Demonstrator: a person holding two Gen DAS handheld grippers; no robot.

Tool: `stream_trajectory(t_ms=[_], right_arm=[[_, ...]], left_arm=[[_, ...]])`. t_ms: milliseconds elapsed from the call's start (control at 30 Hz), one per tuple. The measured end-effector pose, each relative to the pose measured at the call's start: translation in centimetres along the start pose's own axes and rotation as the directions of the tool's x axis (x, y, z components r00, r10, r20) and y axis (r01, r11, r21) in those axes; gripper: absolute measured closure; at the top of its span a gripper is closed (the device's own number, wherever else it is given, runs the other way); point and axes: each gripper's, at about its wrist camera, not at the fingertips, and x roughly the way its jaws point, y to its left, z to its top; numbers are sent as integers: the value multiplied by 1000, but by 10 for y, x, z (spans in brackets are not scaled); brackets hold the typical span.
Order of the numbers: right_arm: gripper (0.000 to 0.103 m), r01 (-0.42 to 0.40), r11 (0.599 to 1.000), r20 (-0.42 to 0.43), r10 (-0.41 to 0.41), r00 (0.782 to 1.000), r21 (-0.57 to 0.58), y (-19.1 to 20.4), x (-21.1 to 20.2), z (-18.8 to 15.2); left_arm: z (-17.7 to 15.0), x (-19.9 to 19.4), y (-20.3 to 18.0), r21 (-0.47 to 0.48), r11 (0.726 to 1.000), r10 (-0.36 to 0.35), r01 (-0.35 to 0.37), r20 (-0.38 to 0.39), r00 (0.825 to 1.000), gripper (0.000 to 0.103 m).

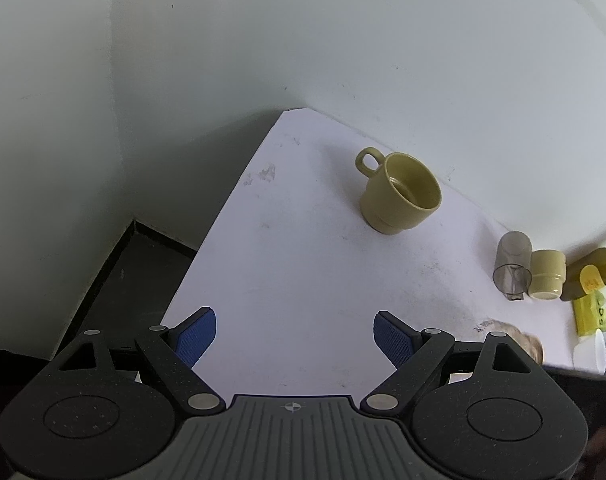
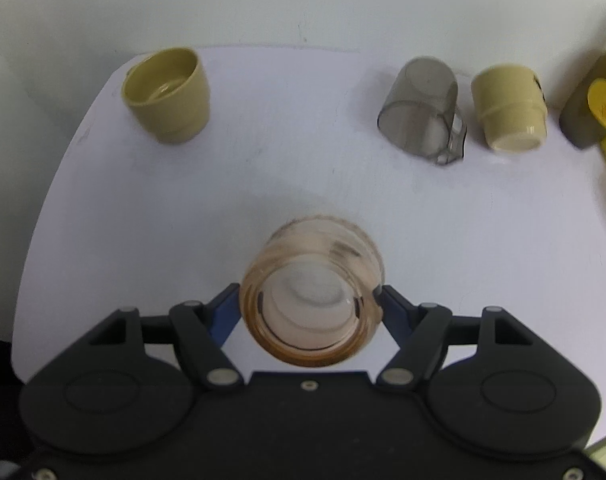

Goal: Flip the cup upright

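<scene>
My right gripper (image 2: 309, 304) is shut on a translucent orange cup (image 2: 313, 292), held tipped with its open mouth toward the camera, above the white table (image 2: 263, 184). A bit of that cup shows in the left wrist view (image 1: 515, 338) behind my right finger. My left gripper (image 1: 295, 336) is open and empty, over the table's near left part. An olive mug (image 1: 399, 192) stands upright at the back left; it also shows in the right wrist view (image 2: 169, 94).
A smoky clear cup (image 2: 421, 110) and a cream cup (image 2: 511, 108) lie on their sides at the back right. An olive bottle with a yellow label (image 1: 593, 274) lies beyond them. The wall is close behind. The table's left edge (image 1: 223, 216) drops to a dark floor.
</scene>
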Motion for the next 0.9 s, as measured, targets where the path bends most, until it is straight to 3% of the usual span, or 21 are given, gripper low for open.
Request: stream_trajectory(t_ms=[200, 267, 367, 433, 467, 533, 667, 833, 900], right_arm=[[29, 8, 1000, 24, -9, 1000, 16, -8, 11, 21], [18, 24, 1000, 88, -24, 996, -6, -9, -2, 19], [13, 28, 999, 77, -27, 997, -18, -10, -8, 11], [16, 27, 999, 67, -25, 997, -24, -10, -7, 8], [29, 32, 999, 55, -30, 998, -40, -10, -3, 3], [37, 24, 998, 32, -22, 999, -54, -13, 3, 0], [37, 46, 995, 24, -44, 999, -88, -17, 11, 6], [37, 49, 995, 18, -47, 999, -85, -37, 15, 24], [34, 45, 994, 55, -40, 998, -99, -43, 3, 25]], left_arm=[[-6, 0, -9, 12, 1000, 1, -1, -13, 1000, 18], [-9, 0, -12, 5, 1000, -2, 2, -19, 1000, 18], [-15, 3, -15, -15, 1000, -6, 5, -37, 999, 18], [-20, 4, -19, -20, 1000, -4, 3, -48, 999, 18], [-21, 4, -21, -21, 1000, 0, -1, -51, 999, 18], [-26, 1, -26, -17, 1000, 9, -10, -58, 998, 18], [-27, -5, -44, 41, 997, 64, -61, -58, 996, 16], [-23, -15, -70, 89, 993, 76, -73, -29, 997, 15], [-23, -20, -83, 88, 993, 78, -76, -14, 997, 14]])
